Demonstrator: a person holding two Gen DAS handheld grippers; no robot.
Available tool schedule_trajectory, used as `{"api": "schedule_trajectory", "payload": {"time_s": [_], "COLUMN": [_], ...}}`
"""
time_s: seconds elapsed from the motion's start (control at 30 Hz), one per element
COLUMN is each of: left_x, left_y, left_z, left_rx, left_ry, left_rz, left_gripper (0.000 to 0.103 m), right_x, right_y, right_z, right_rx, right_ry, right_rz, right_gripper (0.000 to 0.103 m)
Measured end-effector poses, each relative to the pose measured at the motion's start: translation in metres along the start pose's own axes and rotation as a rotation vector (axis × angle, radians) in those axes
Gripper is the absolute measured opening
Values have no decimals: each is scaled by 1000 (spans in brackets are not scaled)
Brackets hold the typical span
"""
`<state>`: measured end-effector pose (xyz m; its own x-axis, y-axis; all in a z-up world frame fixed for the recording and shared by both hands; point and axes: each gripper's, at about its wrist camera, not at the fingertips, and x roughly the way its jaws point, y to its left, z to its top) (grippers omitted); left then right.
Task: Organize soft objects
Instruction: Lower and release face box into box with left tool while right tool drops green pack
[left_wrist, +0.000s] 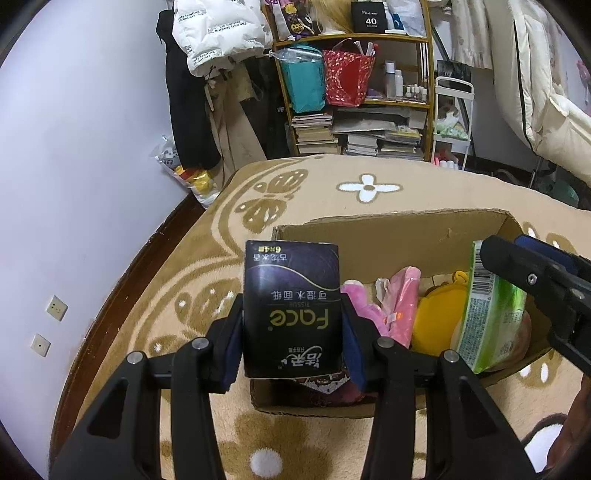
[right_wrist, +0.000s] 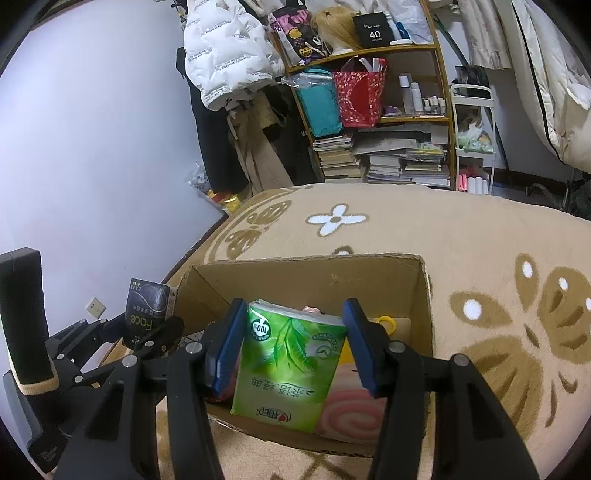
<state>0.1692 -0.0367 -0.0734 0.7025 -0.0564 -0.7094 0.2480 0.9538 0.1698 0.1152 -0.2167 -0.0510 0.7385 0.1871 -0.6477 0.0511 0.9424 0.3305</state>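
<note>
My left gripper (left_wrist: 291, 332) is shut on a black tissue pack (left_wrist: 291, 310) marked "Face", held upright over the near left corner of an open cardboard box (left_wrist: 399, 236). My right gripper (right_wrist: 291, 343) holds a green tissue pack (right_wrist: 288, 365) over the same box (right_wrist: 306, 273); the left pad touches the pack, the right pad shows a small gap. The green pack (left_wrist: 487, 310) and right gripper also show at right in the left wrist view. The black pack (right_wrist: 147, 314) shows at left in the right wrist view. Inside the box lie a pink plush (left_wrist: 391, 302), a yellow plush (left_wrist: 439, 314) and a pink swirl cushion (right_wrist: 351, 413).
The box stands on a beige flower-patterned rug (left_wrist: 332, 192). Behind it is a wooden shelf (left_wrist: 354, 92) with books, bags and bottles, hanging clothes (left_wrist: 218, 33), and a white cart (left_wrist: 454, 122). A white wall (left_wrist: 74, 147) runs along the left.
</note>
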Motion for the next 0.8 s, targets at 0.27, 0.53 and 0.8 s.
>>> {"api": "schedule_trajectory", "payload": {"time_s": [0.27,0.53,0.8], "left_x": [2,-2,-5], "left_y": [-2,0,5], "left_z": [0,-1,0], "left_rx": [12,4,-8], "left_ry": [2,-4,-13], "left_rz": [15,14,25], "left_gripper": [46,46,46], "right_x": [1,-1,-4], "right_y": [4,3,-8], "right_z": [-1,-2,-6], "right_rx": [-6,3,41], "right_ry": [2,-3,-10], "right_rz": [-5,-18,-22], "right_gripper": [57,59,67]}}
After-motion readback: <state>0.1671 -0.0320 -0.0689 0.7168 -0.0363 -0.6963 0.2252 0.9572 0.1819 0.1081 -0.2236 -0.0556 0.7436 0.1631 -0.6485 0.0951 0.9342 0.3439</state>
